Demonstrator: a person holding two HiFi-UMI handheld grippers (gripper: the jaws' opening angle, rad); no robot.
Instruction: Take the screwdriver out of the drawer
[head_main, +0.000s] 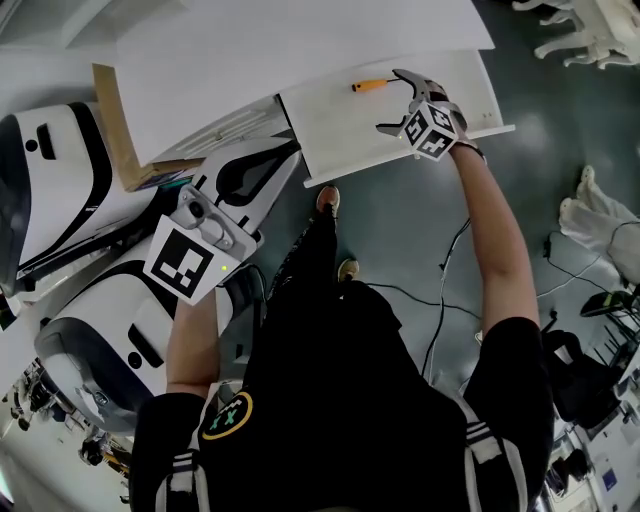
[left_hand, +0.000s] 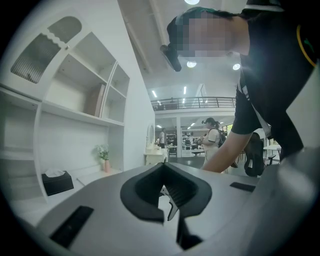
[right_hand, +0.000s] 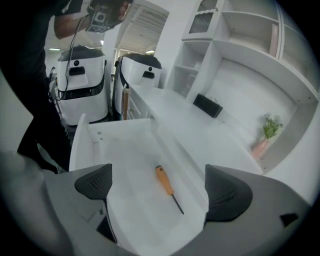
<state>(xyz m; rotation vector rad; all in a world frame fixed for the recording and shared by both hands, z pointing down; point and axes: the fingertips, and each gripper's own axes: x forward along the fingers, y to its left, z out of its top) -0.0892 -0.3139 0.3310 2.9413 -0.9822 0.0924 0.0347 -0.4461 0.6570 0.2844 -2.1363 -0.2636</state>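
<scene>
Left gripper (left_hand: 167, 192): jaws apparently pressed together, nothing between them, well apart from the drawer.
Drawer (head_main: 330, 140): pulled open.
Screwdriver (right_hand: 166, 186): lying flat inside the drawer.
Right gripper (head_main: 390, 100): jaws spread wide, above the screwdriver.

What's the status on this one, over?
Right claw open, poised over open white drawer. Left claw shut, empty, off to the side. Orange-handled screwdriver lies loose in drawer, untouched. Nothing in the way.

The screwdriver (right_hand: 165, 183) lies in the open drawer (right_hand: 125, 165), which juts out under the counter (right_hand: 200, 130). The right gripper (head_main: 392, 100) hangs over it, 1 jaw either side. The left gripper (head_main: 268, 166) sits left of the drawer.
</scene>
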